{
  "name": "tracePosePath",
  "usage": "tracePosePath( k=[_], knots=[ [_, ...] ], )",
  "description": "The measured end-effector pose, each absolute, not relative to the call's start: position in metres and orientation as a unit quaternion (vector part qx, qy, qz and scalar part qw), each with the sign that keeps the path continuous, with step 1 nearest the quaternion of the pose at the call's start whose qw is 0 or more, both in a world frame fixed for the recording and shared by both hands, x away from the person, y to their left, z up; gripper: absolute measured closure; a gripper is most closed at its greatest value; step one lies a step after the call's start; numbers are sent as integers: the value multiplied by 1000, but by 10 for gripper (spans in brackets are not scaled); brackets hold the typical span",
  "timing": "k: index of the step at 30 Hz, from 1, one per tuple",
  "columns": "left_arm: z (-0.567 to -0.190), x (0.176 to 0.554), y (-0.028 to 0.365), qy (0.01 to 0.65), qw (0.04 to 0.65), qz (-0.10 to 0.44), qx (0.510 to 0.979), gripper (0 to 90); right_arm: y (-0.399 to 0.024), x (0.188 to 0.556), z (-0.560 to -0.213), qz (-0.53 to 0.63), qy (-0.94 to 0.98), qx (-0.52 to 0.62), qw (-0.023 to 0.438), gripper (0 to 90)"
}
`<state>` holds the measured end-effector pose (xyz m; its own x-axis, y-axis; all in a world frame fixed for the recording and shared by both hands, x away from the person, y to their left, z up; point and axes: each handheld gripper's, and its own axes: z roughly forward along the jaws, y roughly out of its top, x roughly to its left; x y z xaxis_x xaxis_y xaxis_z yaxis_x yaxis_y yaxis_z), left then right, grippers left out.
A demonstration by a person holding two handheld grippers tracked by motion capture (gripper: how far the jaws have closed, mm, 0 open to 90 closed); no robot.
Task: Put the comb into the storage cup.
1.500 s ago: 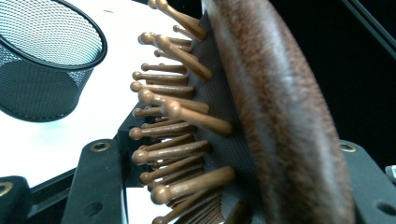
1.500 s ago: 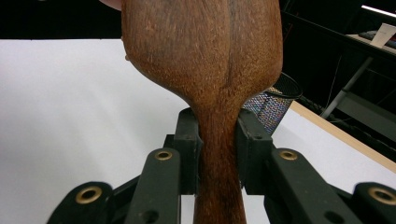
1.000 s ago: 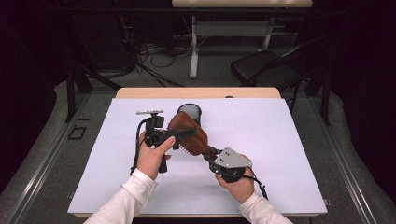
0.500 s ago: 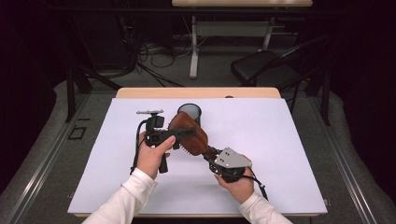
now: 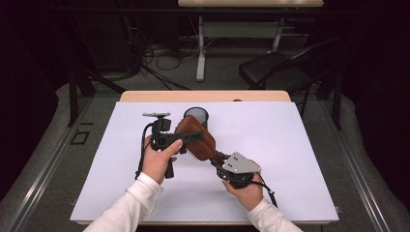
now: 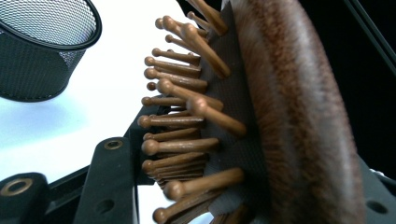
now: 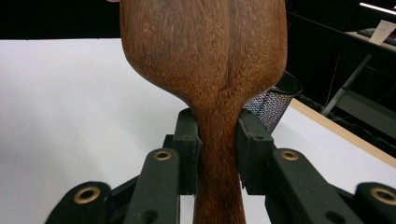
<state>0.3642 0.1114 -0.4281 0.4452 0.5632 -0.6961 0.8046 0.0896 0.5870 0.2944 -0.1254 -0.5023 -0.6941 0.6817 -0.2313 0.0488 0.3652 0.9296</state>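
A: From above?
B: The hairbrush (image 5: 196, 140) is held over the white table (image 5: 300, 159), beside the mesh cup (image 5: 196, 116), both grippers on it.
A: Left gripper (image 6: 187, 196) view?
B: Clamped across the head, it seems; the far jaw is mostly hidden.
A: Right gripper (image 7: 218, 154) view?
B: Jaws pinch the handle.

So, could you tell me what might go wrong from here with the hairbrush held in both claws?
1. The left claw grips the hairbrush across its wooden pins; these could bend or snap.
2. The right claw clamps the handle too, so diverging hands could strain it.
3. The mesh cup stands close behind and could be knocked.
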Motion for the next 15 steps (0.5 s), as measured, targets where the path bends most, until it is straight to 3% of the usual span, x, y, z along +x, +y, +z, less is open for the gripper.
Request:
tracePosePath(
  k=[15],
  knots=[
    [-427, 368, 108, 526, 523, -124, 659, 475, -128, 298, -502, 518, 761, 249, 301, 679]
  ],
)
